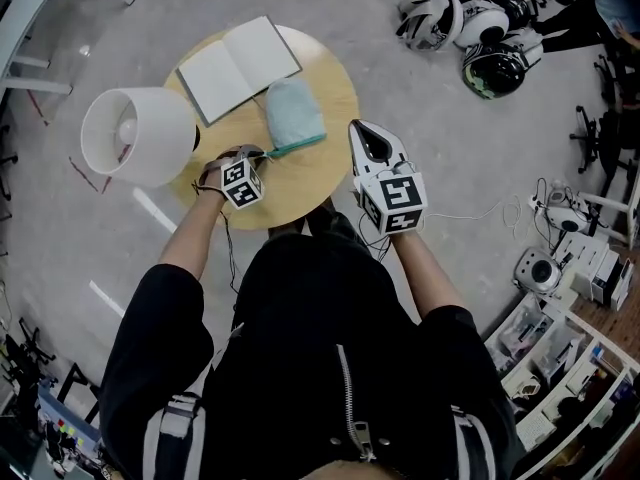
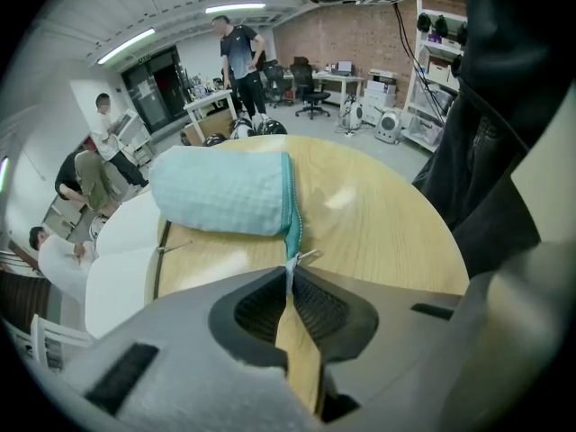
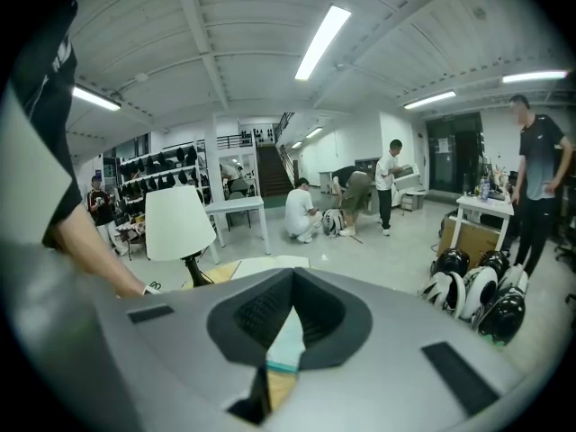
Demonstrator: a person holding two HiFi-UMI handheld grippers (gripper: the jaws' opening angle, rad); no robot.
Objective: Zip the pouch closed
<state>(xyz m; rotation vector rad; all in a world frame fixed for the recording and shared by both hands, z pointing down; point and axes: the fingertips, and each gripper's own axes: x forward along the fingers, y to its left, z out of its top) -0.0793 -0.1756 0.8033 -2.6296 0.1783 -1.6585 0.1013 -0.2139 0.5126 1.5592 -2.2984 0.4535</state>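
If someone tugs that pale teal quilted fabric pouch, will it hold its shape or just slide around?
Probably floppy: the pale teal quilted fabric pouch sags in a soft rounded mound on the round wooden table. Likely light, so the left gripper, shut on its zipper end, may drag it rather than run the zipper.

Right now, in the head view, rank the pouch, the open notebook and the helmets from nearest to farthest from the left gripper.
1. pouch, just ahead of the left gripper, zipper end in its jaws.
2. notebook, beyond the pouch, at the table's far side.
3. helmets, on the floor, far upper right.
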